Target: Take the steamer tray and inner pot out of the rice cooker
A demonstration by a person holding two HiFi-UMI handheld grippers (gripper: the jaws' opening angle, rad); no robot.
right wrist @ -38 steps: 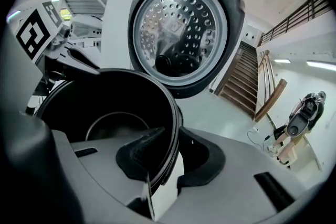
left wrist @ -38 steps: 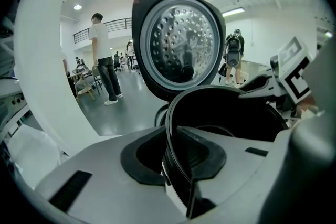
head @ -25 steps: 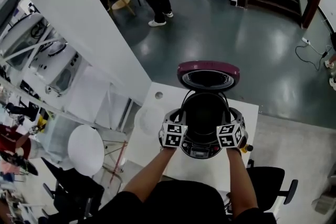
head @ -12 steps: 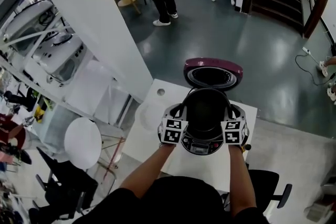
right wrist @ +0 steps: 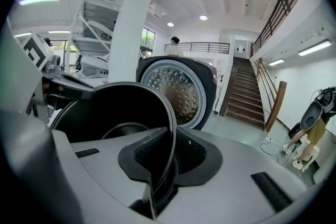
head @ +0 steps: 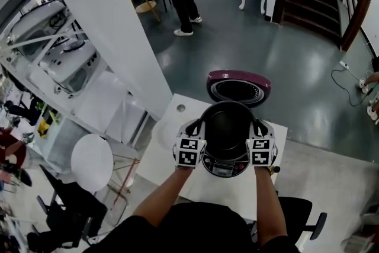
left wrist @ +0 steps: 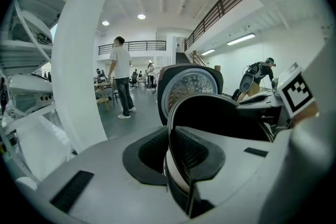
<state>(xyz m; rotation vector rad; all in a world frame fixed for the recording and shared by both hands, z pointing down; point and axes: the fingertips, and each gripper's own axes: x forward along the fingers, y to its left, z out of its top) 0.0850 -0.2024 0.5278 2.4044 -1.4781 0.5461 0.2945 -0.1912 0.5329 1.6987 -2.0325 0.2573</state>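
The white table (head: 177, 118) bears the rice cooker (head: 224, 167), its lid (head: 238, 85) swung open at 12 o'clock for access. The black inner pot (head: 228, 126) seems partly lifted clear. At its 9 o'clock the left gripper (head: 199, 127) and at 3 o'clock the right gripper (head: 256, 127) pinch the rim, opposite each other for balance. The right jaws have just been closing tighter on it.

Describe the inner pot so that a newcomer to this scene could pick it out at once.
On the white table stands a rice cooker with its maroon lid raised. The inner pot is the deep black bowl at its mouth. Unlike the lid behind it, its thin rim is pinched by the left claw and the right claw, whose jaws have just closed further.
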